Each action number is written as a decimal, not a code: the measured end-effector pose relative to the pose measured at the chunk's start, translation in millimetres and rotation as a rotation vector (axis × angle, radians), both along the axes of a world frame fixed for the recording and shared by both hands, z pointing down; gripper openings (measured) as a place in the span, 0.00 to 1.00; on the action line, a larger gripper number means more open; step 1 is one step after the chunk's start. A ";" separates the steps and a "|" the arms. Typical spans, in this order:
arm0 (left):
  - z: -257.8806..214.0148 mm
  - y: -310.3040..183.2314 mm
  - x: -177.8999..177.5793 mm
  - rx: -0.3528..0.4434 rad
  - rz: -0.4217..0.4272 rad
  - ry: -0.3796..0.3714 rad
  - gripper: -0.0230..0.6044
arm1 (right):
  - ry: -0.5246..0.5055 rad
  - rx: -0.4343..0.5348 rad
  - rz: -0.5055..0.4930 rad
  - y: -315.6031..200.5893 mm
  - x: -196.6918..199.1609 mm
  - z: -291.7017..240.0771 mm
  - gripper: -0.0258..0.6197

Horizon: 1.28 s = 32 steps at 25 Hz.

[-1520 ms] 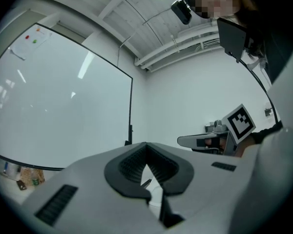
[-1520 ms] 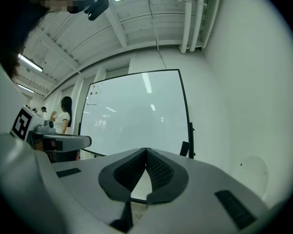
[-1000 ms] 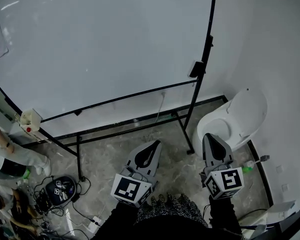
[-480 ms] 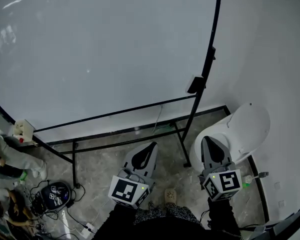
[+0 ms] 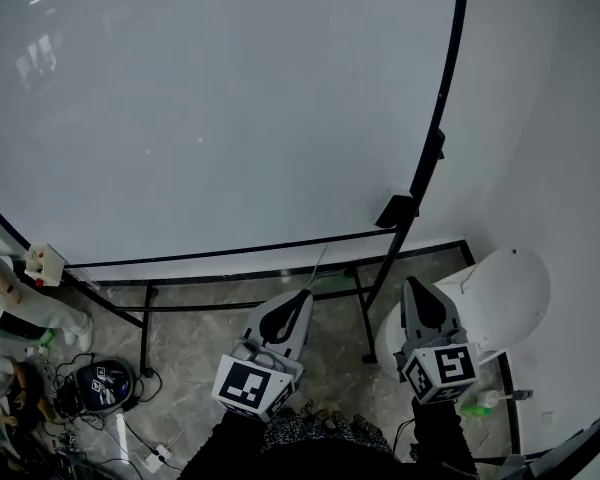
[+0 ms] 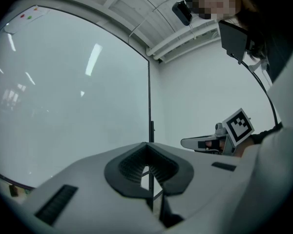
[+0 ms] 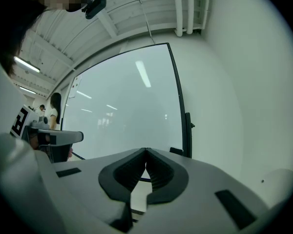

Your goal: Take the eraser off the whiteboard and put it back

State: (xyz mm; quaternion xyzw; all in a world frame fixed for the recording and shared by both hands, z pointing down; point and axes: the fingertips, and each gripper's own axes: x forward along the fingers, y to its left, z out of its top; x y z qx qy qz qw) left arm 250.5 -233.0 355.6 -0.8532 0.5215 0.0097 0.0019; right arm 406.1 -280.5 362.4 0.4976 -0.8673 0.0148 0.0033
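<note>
We hold left gripper [image 6: 146, 147] jaws together on nothing, right gripper [image 7: 146, 152] jaws together and empty too, black eraser [image 5: 395, 211] at the whiteboard's [image 5: 230, 118] lower right corner, white bin [image 5: 505, 298] on the floor nearby, contents hidden

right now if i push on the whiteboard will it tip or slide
Likely wobbles more than tips: the whiteboard is a big panel on a thin black frame. It might slide, since the floor looks smooth; wheels can't be made out.
</note>
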 end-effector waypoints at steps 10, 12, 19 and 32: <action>1.6 -40.3 -1.5 -0.004 -0.015 -0.021 0.04 | 0.000 -0.029 -0.007 -42.9 -0.5 12.9 0.05; 2.7 -50.0 -2.6 -0.006 -0.009 -0.019 0.04 | 0.004 -0.032 -0.004 -50.4 -2.4 15.7 0.05; 1.7 -86.9 -5.1 0.015 0.048 -0.018 0.04 | 0.029 -0.040 0.014 -84.5 -7.7 20.7 0.06; -6.8 -141.1 -30.6 0.017 0.049 -0.033 0.04 | -0.037 -0.107 0.102 -159.3 -5.5 46.5 0.42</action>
